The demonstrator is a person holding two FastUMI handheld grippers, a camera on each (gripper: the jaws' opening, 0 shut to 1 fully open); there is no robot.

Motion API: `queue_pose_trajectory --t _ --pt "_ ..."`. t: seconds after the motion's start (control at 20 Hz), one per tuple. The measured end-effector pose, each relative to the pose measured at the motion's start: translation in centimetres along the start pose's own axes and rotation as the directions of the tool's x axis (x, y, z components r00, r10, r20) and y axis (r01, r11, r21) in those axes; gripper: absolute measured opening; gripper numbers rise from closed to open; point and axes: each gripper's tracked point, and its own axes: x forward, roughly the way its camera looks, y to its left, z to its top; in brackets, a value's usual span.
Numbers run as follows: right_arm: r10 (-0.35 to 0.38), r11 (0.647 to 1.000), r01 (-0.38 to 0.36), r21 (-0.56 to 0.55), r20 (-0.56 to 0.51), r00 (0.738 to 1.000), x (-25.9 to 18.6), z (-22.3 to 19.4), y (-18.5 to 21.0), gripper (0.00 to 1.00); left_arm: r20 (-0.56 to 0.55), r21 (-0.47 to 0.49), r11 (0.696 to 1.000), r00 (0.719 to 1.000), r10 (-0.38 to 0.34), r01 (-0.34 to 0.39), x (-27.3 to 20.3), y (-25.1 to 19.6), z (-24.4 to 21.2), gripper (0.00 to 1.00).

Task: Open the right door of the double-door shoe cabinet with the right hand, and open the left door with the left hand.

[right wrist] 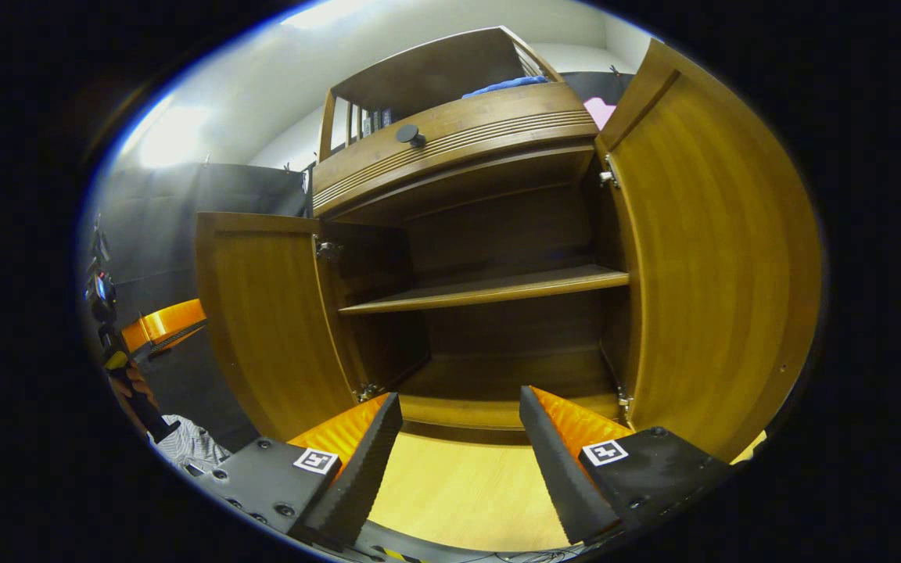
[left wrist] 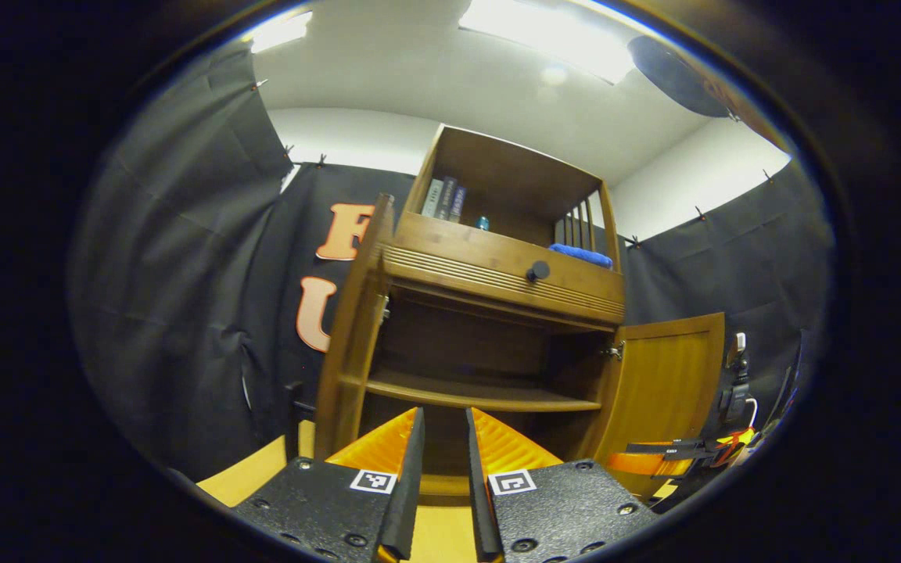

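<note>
The wooden shoe cabinet (left wrist: 497, 313) stands with both lower doors swung out. In the left gripper view its left door (left wrist: 353, 336) is seen edge-on and its right door (left wrist: 665, 391) hangs wide. My left gripper (left wrist: 444, 438) points at the bare inner shelf (left wrist: 482, 395), its fingers a narrow gap apart with nothing between them. In the right gripper view the left door (right wrist: 271, 320) and right door (right wrist: 716, 258) flank the empty shelf (right wrist: 489, 289). My right gripper (right wrist: 462, 430) is open and empty, low in front of the cabinet's floor.
A drawer with a dark knob (left wrist: 537, 271) sits above the doors. Books (left wrist: 444, 199) and a blue cloth (left wrist: 579, 254) lie in the top bay. A hand (right wrist: 134, 391) holds the other gripper (right wrist: 161, 322) left of the left door. A pale wooden floor (right wrist: 450, 485) lies below.
</note>
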Motion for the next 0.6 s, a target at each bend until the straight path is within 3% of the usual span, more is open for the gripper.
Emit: queue_pose_trajectory --t 0.15,0.2,0.35,0.45,0.5,0.55,0.6 --pt "-0.061 0.998 0.061 -0.007 0.000 0.998 -1.4 -0.3 -1.8 0.98 -0.051 -0.007 0.997 0.996 -0.074 0.074 0.9 -2.5 -1.9 0.29" --pt "-0.078 0.997 0.078 -0.007 0.000 0.997 -1.9 -0.5 -2.2 0.98 -0.060 -0.003 0.996 0.994 -0.087 0.087 1.3 -2.6 -2.4 0.22" --pt "-0.125 0.992 0.125 -0.006 0.001 0.992 -2.9 -0.6 -3.6 0.98 -0.091 0.030 0.998 0.994 -0.059 0.062 2.3 -2.5 -3.7 0.37" --pt "-0.148 0.989 0.148 -0.004 0.003 0.989 -3.3 -0.7 -4.2 0.98 -0.118 0.045 0.998 0.992 -0.037 0.042 2.9 -2.6 -5.0 0.35" --pt "-0.156 0.988 0.157 -0.004 0.004 0.988 -3.4 -0.7 -4.4 0.98 -0.135 0.048 0.998 0.990 -0.034 0.041 3.1 -2.8 -5.7 0.39" --pt "-0.163 0.987 0.163 -0.003 0.004 0.987 -3.5 -0.7 -4.6 0.98 -0.148 0.048 0.998 0.988 -0.030 0.038 3.3 -2.8 -6.2 0.49" --pt "-0.170 0.985 0.170 -0.005 0.005 0.985 -3.6 -0.8 -4.7 0.98 -0.158 0.048 0.998 0.987 -0.023 0.031 3.6 -2.7 -6.7 0.49"
